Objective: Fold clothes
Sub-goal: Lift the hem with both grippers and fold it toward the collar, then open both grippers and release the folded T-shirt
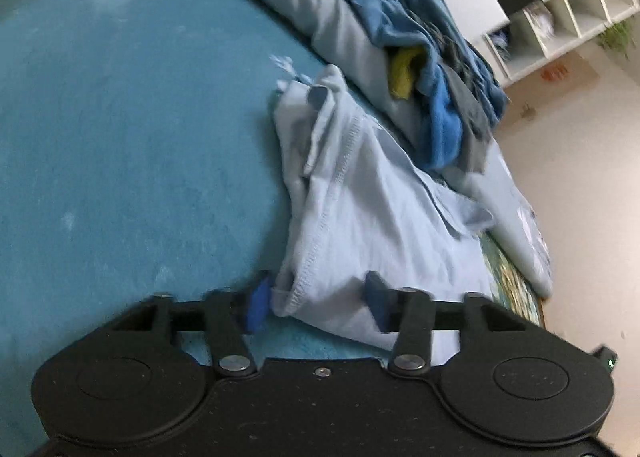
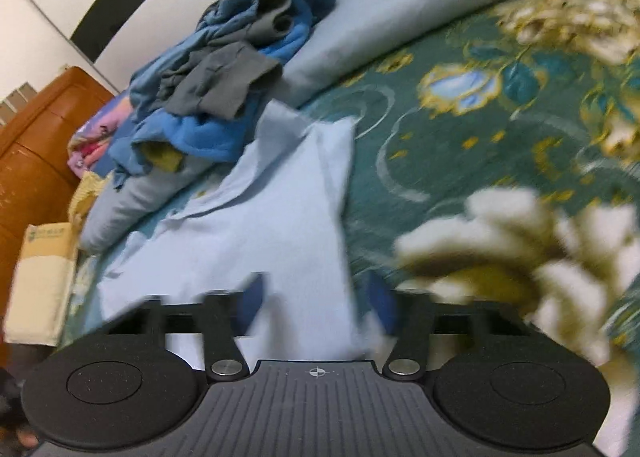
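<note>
Nearest the left wrist camera, the left gripper point(image 1: 318, 303) stood with its blue pads wide apart, the hemmed corner of the pale blue garment point(image 1: 360, 197) lying loose between them, touching the pad at 9 o'clock and not pinched. In the right wrist view, the right gripper point(image 2: 316, 303) was likewise spread, with an edge of the same pale blue garment point(image 2: 256, 225) lying between its fingers; blur there kept us from telling whether either pad touched the cloth.

The garment lay rumpled on the bed, partly on the teal blanket point(image 1: 120, 137) and partly on the floral bedspread point(image 2: 460, 145), running away from both tools toward 12 o'clock. We judged it thin, light and limp: it would sag and crease wherever unsupported, and a single layer could slip from a shallow pinch. The stitched hem point(image 1: 316, 257) looked the firmest hold, so we judged the two hem corners the places to grasp, taken deep enough to catch the seam.

Beyond it, toward 1 o'clock in the left view, a heap of blue and grey clothes point(image 1: 432, 49) rested on a grey folded duvet point(image 2: 392, 5). Farthest off stood a white shelf unit point(image 1: 568, 13).
</note>
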Action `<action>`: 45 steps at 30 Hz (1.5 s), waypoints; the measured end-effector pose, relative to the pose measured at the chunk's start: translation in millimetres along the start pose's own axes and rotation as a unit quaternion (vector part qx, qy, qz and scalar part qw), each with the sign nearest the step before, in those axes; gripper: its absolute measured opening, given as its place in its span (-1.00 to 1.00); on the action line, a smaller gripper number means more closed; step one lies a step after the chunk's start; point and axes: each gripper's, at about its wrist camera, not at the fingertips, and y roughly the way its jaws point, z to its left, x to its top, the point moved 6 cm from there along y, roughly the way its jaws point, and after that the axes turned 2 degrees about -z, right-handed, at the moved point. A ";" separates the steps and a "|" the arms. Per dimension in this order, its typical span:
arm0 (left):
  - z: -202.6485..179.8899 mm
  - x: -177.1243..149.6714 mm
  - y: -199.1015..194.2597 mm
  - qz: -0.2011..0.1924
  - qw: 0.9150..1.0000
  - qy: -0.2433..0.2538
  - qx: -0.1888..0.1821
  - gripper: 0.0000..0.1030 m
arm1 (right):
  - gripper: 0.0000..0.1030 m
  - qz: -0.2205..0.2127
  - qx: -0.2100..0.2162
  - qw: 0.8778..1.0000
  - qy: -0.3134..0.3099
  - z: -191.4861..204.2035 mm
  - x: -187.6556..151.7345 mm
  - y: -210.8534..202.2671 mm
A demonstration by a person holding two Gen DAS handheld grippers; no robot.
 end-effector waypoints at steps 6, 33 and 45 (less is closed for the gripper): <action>-9.5 -8.4 -34.8 -0.035 0.999 -0.010 -0.011 -0.97 | -0.94 -0.038 -0.020 0.999 -0.011 18.4 -3.4 -30.9; -26.1 -84.5 -121.9 -0.017 0.992 0.116 -0.038 -0.22 | -0.16 -0.058 -0.028 0.995 0.077 -45.8 -99.4 -142.1; -134.1 -72.9 38.0 0.067 0.979 0.182 -0.055 -0.35 | -0.16 -0.030 -0.016 0.997 0.063 -28.1 -78.3 -87.4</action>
